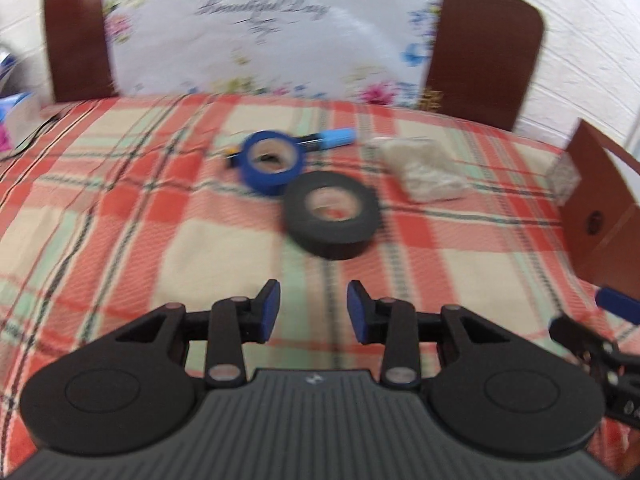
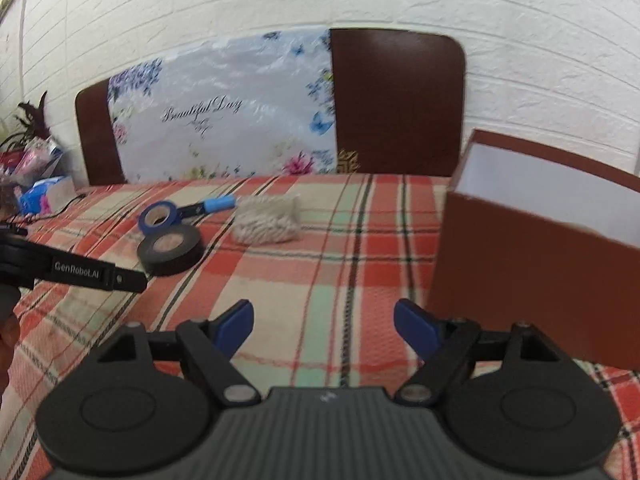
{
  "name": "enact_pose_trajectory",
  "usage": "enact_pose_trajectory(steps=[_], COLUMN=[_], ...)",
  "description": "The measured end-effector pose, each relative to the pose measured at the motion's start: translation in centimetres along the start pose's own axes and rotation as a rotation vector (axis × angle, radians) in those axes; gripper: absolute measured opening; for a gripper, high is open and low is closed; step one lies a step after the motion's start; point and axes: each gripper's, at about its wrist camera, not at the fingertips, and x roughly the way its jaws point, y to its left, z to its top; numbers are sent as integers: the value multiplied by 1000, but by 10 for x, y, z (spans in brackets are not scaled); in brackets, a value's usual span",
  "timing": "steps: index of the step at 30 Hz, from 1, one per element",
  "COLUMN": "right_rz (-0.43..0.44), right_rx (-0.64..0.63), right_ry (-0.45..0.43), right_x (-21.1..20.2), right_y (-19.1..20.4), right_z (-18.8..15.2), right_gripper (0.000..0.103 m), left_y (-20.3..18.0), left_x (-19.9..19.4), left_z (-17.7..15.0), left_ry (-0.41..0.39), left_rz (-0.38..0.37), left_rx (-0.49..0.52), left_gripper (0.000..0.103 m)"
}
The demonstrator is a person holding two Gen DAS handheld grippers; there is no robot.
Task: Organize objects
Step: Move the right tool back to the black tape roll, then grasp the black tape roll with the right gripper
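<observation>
On the plaid cloth [image 2: 320, 264], the blue tape roll [image 2: 158, 217] touches the black tape roll [image 2: 170, 249], with a marker [image 2: 212, 205] behind and a bag [image 2: 267, 220] to their right. The left gripper [image 1: 314, 304] is slightly apart and empty, short of the black roll. The right gripper [image 2: 323, 326] gapes wide, empty, beside the brown box [image 2: 532, 276].

Matt black tape roll [image 1: 332, 216] on woven plaid cloth [image 1: 120, 220].

"GenRoboLAI" on left claw [image 2: 96, 272]
</observation>
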Motion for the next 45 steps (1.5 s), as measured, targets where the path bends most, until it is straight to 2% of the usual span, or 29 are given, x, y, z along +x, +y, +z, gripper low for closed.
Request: enact_pose_trajectory(steps=[2,5,6,9,13,17,18,20,24,28,33,36,37,40,43,45], right_rz=[39,76,86,133,185,199,199,205,208,193,130,67,48,40,18,10], right_rx=[-29,-99,-119,-173,-216,-227,-233,-245,-219,-213,-188,-147,-127,-92,-120,-138], right_ry=[50,108,109,95,82,94,96,96,99,97,112,114,109,96,84,76], right_x=[11,31,38,58,95,133,139,143,130,90,25,-9,-18,-36,-36,-36], right_y=[14,36,43,63,94,117,121,127,119,99,46,14,5,-9,-3,1], right_z=[-5,-7,-5,12,34,54,57,59,52,25,-12,-31,-36,-47,-49,-49], right_gripper=[80,80,80,81,82,90,90,82,81,81,81,82,81,82,83,83], left_y=[30,58,65,86,87,87,87,85,86,85,81,66,58,24,-36,-65], left_x=[6,9,9,5,4,6,6,6,6,6,7,6,3,-11,-24,-29], left_z=[-6,-16,-21,-25,-27,-26,-26,-27,-28,-27,-26,-22,-20,-18,-17,-19], left_ry=[-16,-119,-158,-206,-226,-233,-233,-231,-230,-228,-215,-167,-142,-65,-2,56], left_rz=[46,149,161,64,39,28,30,33,30,29,21,56,28,-244,-392,-453], left_rx=[-56,-55,-50,-138,-152,-166,-164,-157,-153,-148,-120,-57,-60,-98,25,86], left_gripper=[41,41,41,47,52,52,52,53,55,56,63,64,64,61,61,61])
